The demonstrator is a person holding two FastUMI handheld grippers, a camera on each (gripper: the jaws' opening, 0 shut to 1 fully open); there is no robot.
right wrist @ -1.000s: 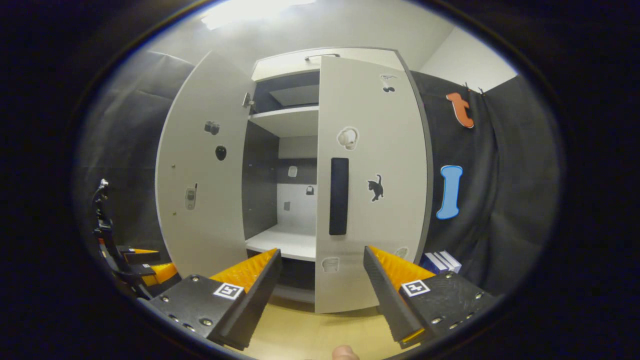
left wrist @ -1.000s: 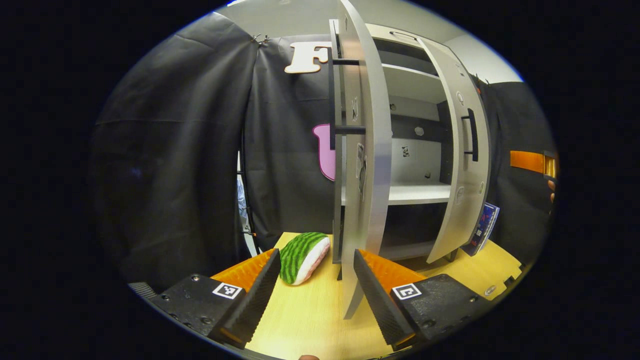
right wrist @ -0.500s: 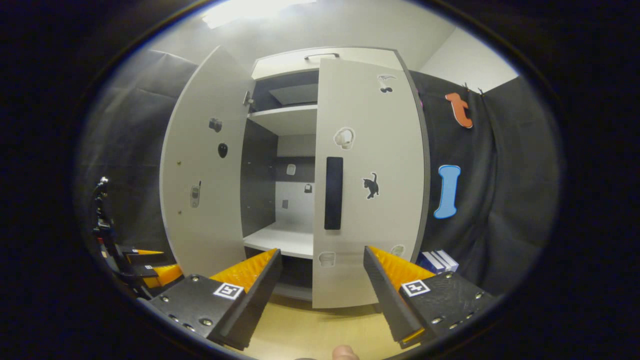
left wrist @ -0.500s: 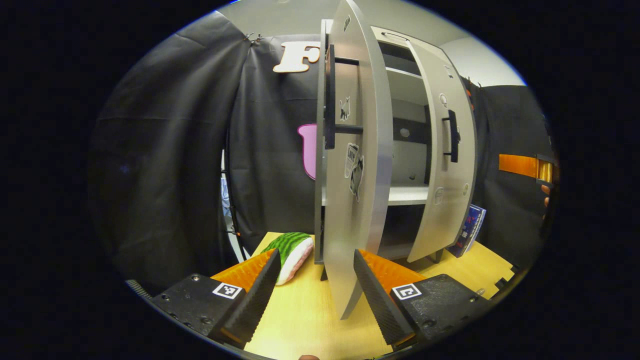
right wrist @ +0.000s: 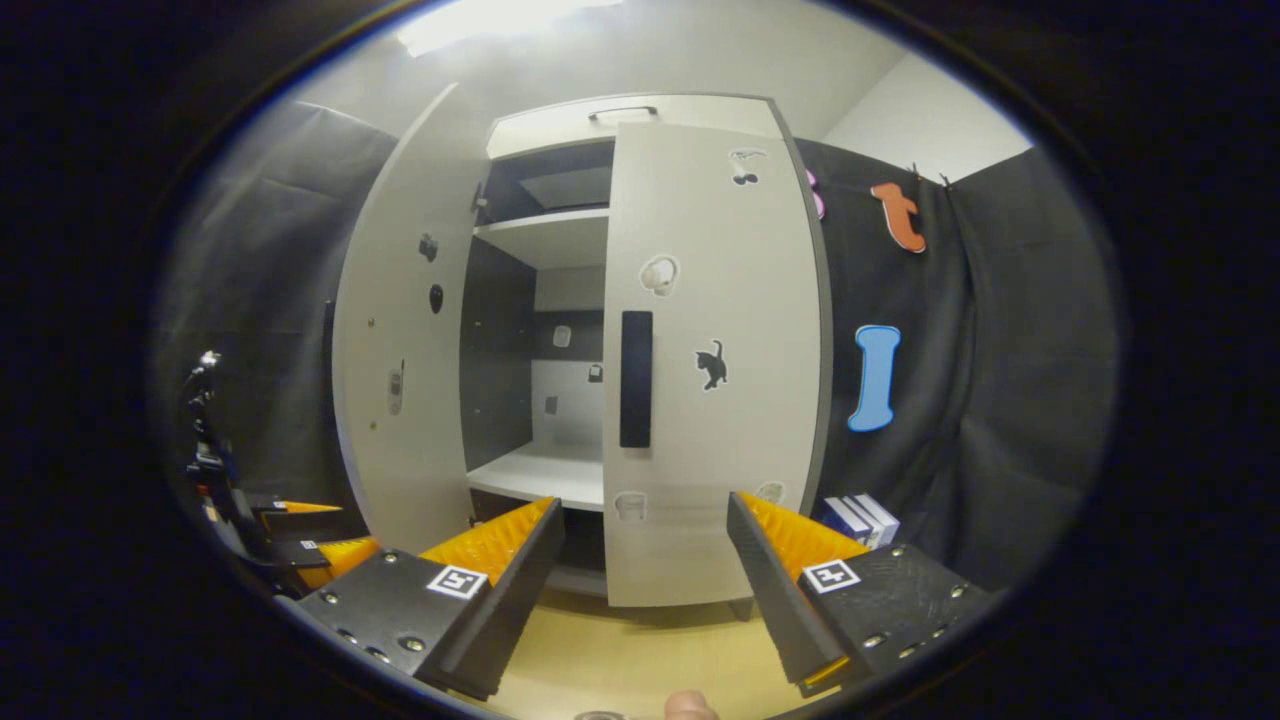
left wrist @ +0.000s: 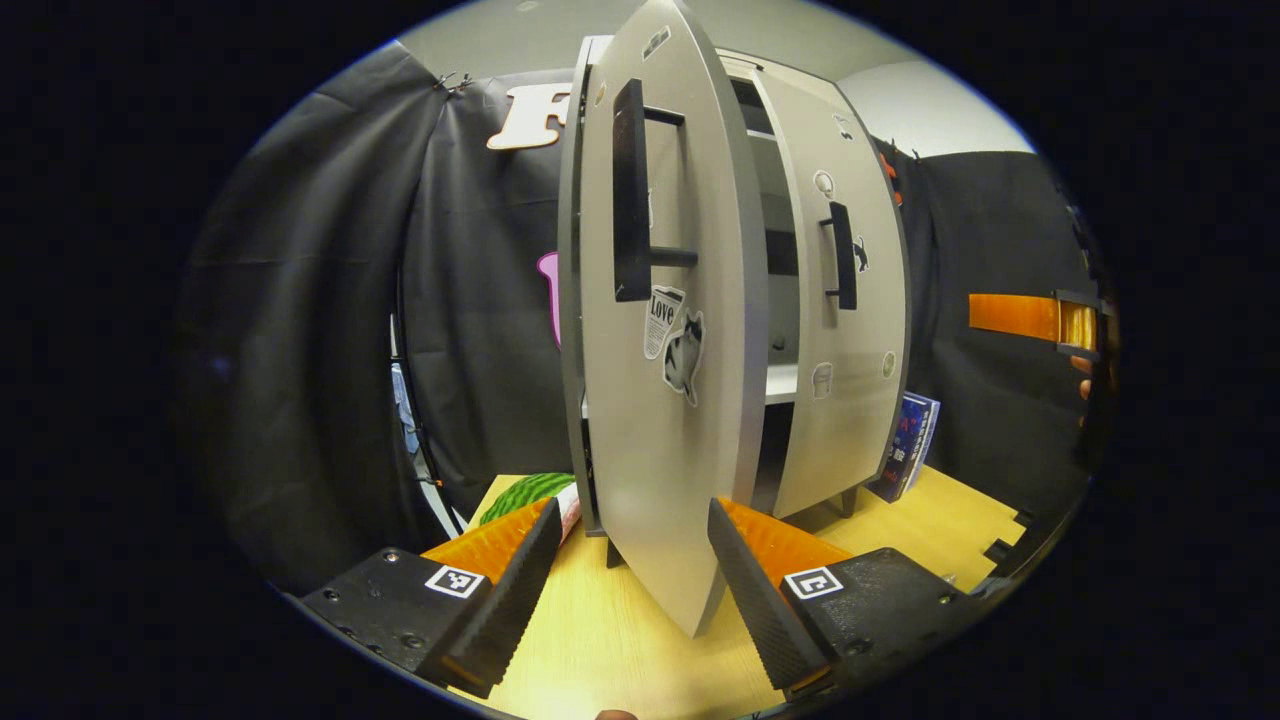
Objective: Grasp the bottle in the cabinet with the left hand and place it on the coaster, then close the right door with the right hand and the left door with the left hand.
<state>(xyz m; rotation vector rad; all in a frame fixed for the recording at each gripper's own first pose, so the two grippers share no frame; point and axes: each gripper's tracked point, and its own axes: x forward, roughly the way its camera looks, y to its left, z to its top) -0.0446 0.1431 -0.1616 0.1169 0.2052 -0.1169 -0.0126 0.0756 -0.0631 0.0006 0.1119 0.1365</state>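
Left door (left wrist: 665,400) standing half open between spread fingers; right door (right wrist: 715,360) sitting nearly flush with the cabinet (right wrist: 540,300).

The left gripper (left wrist: 630,560) is hovering with its fingers wide and holding nothing, the door's lower corner lying between them; the right gripper (right wrist: 645,560) is likewise hanging wide apart and empty, facing the right door; the bottle and coaster are lying outside both views, and the cabinet's shelf (right wrist: 545,475) is sitting bare, so the placing looks done; a likely risk is the thin door edge slipping off a ribbed finger, or the door bouncing off the frame if pushed hard; the doors are looking like smooth, matte grey panels with slim black bar handles (left wrist: 630,190) and small stickers; the table (left wrist: 620,640) is pale wood-grain.
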